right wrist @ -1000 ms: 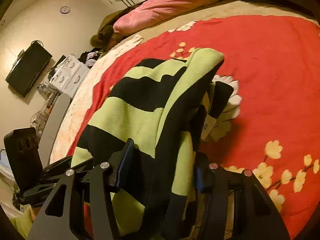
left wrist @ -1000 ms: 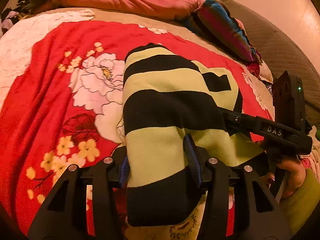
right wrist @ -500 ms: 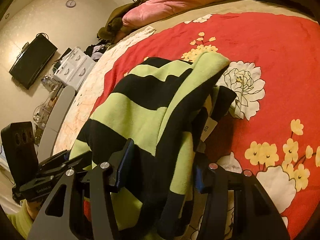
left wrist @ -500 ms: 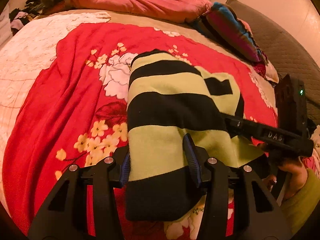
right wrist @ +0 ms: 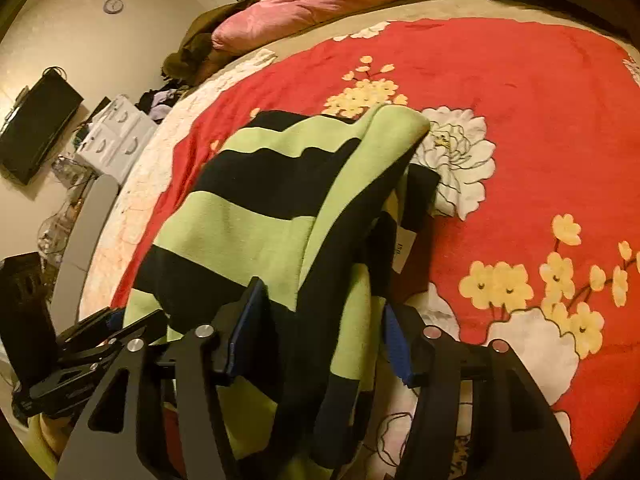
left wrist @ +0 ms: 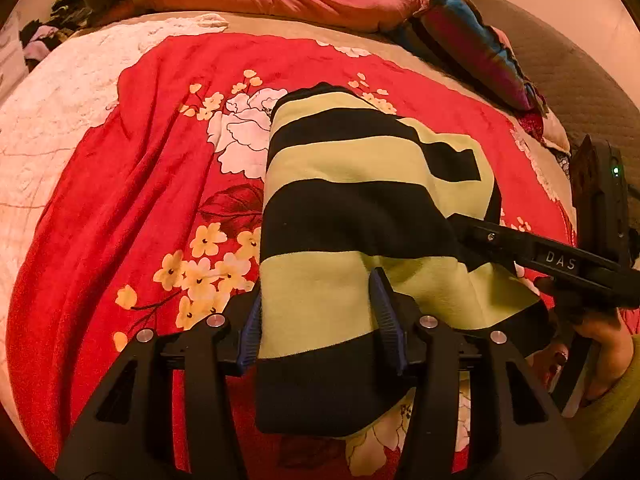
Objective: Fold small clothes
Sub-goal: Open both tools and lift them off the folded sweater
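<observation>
Red floral bedspread (left wrist: 100,200) under a half-folded striped knit top (left wrist: 352,208), near end pinched by left gripper (left wrist: 316,324) and right gripper (right wrist: 320,336), jaws just easing wider; looks soft, light, floppy, best taken at hem corners.

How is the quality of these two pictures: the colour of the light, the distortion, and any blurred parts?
Left wrist view: warm orange light tints everything; the fisheye bends the red floral blanket into a dome; the striped garment is sharp and the corners are black. Right wrist view: same warm cast, paler on the wall; the wall clock is small and soft; the label on the garment is too blurred to read.
</observation>
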Tool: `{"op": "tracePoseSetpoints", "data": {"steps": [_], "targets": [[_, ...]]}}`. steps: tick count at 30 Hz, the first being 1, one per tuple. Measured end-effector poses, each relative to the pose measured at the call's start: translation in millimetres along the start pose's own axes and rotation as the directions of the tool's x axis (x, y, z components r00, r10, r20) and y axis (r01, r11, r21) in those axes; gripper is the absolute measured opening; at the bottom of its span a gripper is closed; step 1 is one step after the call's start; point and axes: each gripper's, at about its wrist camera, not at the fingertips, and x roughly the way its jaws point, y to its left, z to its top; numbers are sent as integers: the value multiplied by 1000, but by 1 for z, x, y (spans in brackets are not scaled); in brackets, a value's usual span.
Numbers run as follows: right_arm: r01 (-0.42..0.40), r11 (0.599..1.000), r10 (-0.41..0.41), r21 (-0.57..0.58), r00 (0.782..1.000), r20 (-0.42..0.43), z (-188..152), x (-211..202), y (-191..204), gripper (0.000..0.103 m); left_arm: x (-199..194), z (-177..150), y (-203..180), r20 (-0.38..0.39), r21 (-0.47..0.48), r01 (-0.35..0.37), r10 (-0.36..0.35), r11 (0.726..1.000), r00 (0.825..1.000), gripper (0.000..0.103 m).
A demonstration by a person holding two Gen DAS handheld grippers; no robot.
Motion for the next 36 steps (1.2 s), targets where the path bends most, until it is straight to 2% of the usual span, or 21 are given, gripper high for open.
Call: {"op": "tracePoseSetpoints", "data": {"steps": [8, 13, 15, 17, 19, 25, 30, 36], "targets": [[43, 999, -43, -9, 999, 6, -1, -4, 1, 63, 0, -1, 0, -2, 6, -20, 20, 1000, 1000, 46], [66, 998, -64, -24, 996, 53, -1, -21, 5, 75, -7, 0, -1, 12, 2, -36, 36, 999, 999, 47], [75, 997, -72, -35, 994, 82, -1, -32, 9, 83, -15, 1, -1, 32, -2, -40, 40, 999, 999, 52], [85, 995, -79, -48, 990, 120, -4, -46, 14, 89, -25, 1, -1, 57, -7, -45, 46, 999, 997, 63], [98, 993, -88, -61, 984, 156, -7, -57, 20, 97, -35, 0, -3, 83, -4, -55, 55, 998, 995, 69], [174, 978, -140, -119, 958, 252, -28, -93, 40, 98, -74, -9, -8, 156, 0, -81, 80, 997, 984, 93], [211, 968, -164, -134, 940, 298, -51, -118, 49, 99, -98, -17, -11, 184, -4, -117, 116, 993, 976, 93], [221, 967, -173, -125, 933, 317, -77, -139, 56, 99, -124, -31, -12, 204, -23, -120, 122, 993, 971, 94]]}}
